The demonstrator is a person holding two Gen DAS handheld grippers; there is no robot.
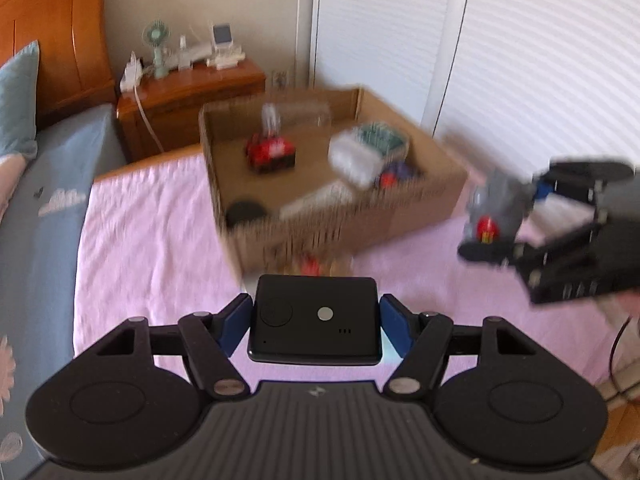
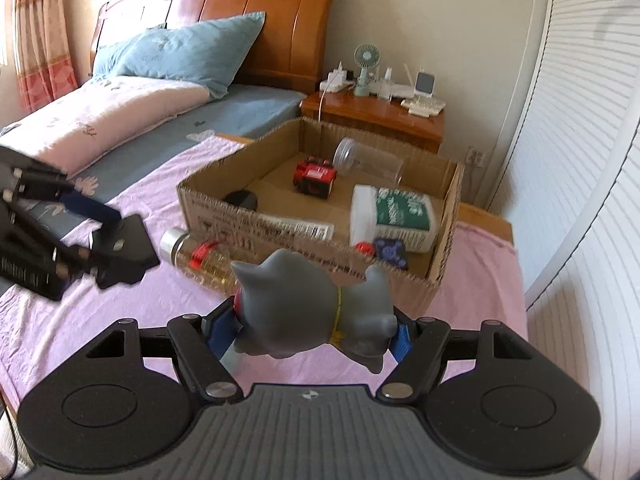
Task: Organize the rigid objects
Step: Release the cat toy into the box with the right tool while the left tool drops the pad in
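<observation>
My left gripper (image 1: 314,324) is shut on a flat black device (image 1: 314,320), held above the pink sheet in front of the cardboard box (image 1: 400,208). My right gripper (image 2: 316,330) is shut on a grey toy figure (image 2: 312,312), near the box's front wall (image 2: 304,248). The same toy shows at the right of the left wrist view (image 1: 496,204). In the box lie a red toy car (image 2: 314,178), a clear jar (image 2: 368,162), a white bottle with a green label (image 2: 394,216), a black disc (image 2: 242,200) and a small purple item (image 2: 390,254).
A small glass bottle with a red label (image 2: 198,254) lies on the pink sheet (image 2: 120,320) against the box's front. A wooden nightstand (image 2: 376,114) with a fan and small items stands behind. Pillows and the headboard are to the left, a white slatted door to the right.
</observation>
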